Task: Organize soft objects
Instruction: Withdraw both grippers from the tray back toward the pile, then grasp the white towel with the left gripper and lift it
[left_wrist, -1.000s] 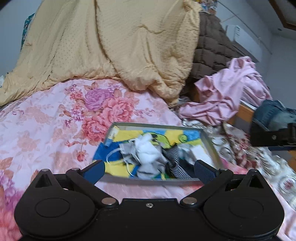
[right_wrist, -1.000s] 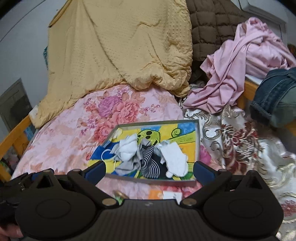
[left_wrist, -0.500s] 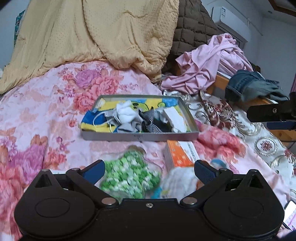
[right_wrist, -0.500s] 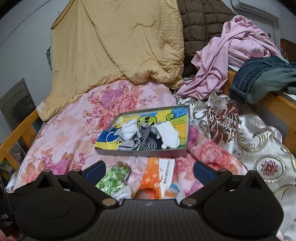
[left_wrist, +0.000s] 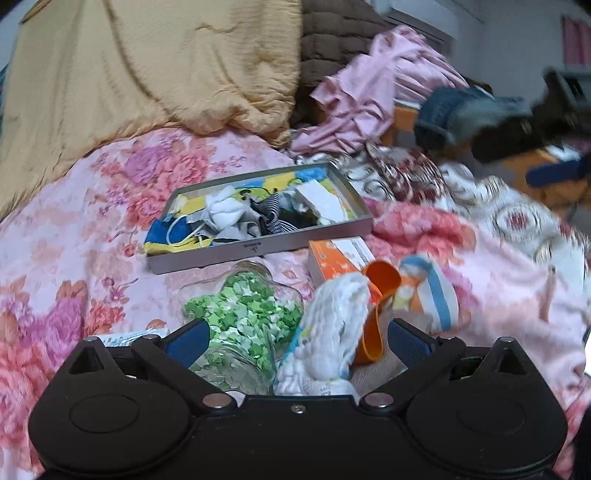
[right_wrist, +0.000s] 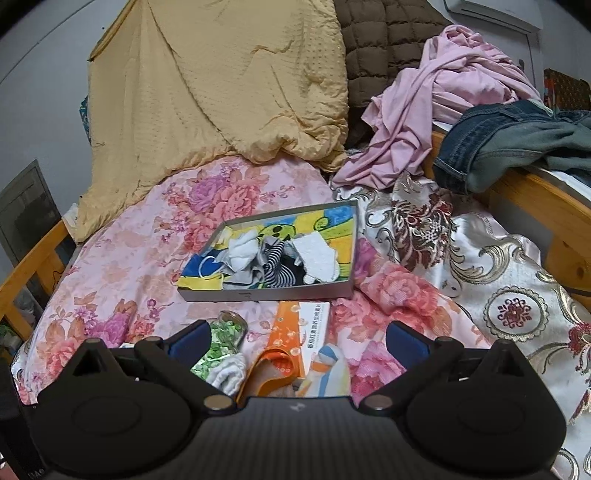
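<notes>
A grey tray (left_wrist: 258, 246) (right_wrist: 266, 291) lies on the floral bedspread and holds several socks, among them a white one (left_wrist: 225, 216) (right_wrist: 242, 253), a striped one (left_wrist: 271, 218) (right_wrist: 275, 267) and a flat white one (left_wrist: 321, 205) (right_wrist: 317, 258). In front of it lie a white sock (left_wrist: 332, 325) (right_wrist: 229, 371) and a blue-and-orange striped sock (left_wrist: 428, 291) (right_wrist: 332, 369). My left gripper (left_wrist: 297, 341) is open just above the white sock. My right gripper (right_wrist: 297, 341) is open too, higher up and behind these things.
A star-shaped jar of green paper stars (left_wrist: 240, 321) (right_wrist: 221, 343), an orange box (left_wrist: 336, 258) (right_wrist: 303, 332) and an orange scoop (left_wrist: 376, 314) lie beside the loose socks. A yellow quilt (right_wrist: 221, 92), pink clothes (right_wrist: 443, 103) and jeans (right_wrist: 498, 140) pile up behind; a wooden bed rail (right_wrist: 535, 206) runs along the right.
Both grippers have pulled back from the tray and the left one has dropped lower. The jar, the box and the loose socks have come into view.
</notes>
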